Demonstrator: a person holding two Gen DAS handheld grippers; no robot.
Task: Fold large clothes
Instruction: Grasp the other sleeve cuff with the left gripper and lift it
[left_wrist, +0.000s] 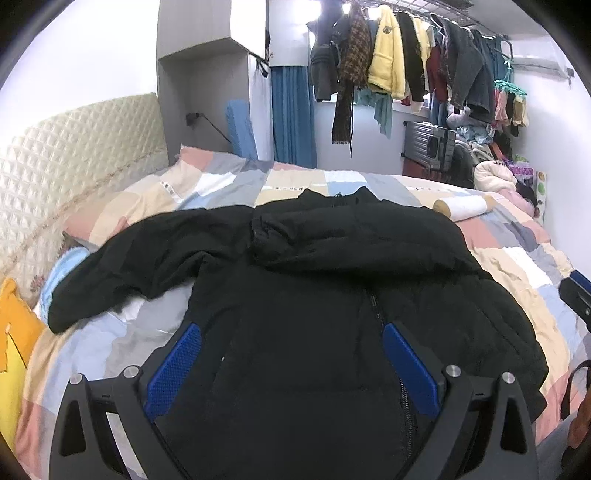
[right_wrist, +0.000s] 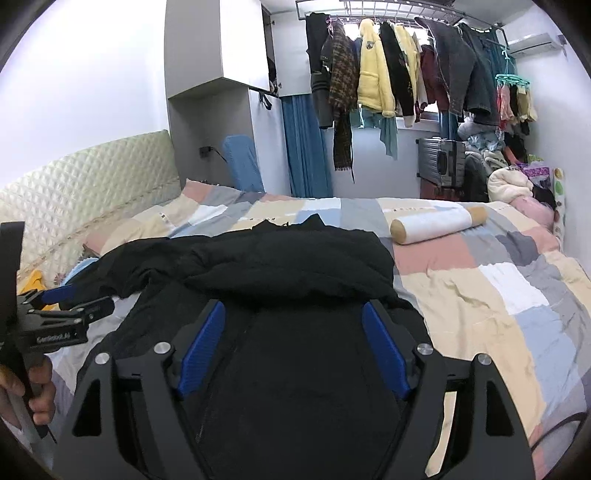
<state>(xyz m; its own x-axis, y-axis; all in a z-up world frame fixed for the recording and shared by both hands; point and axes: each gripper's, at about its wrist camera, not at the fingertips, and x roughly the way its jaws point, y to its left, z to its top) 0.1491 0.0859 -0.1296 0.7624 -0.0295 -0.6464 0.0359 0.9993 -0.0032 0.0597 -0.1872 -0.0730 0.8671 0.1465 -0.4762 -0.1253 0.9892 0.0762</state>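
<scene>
A large black zip jacket (left_wrist: 314, 295) lies front-up on the patchwork bed. Its right sleeve is folded across the chest (left_wrist: 351, 236); its left sleeve (left_wrist: 122, 273) stretches out to the left. It also shows in the right wrist view (right_wrist: 295, 266). My left gripper (left_wrist: 291, 332) is open and empty, hovering over the jacket's lower front. My right gripper (right_wrist: 293, 317) is open and empty over the jacket's lower right part. The left gripper (right_wrist: 74, 299) also shows from the side at the left edge of the right wrist view.
The patchwork quilt (right_wrist: 498, 295) covers the bed. A white roll with tan ends (right_wrist: 439, 223) lies at the far right. A quilted headboard (left_wrist: 55, 177) stands left, with yellow cloth (left_wrist: 11, 332) near it. Hanging clothes (right_wrist: 406, 74) and a suitcase (right_wrist: 441, 162) stand beyond the bed.
</scene>
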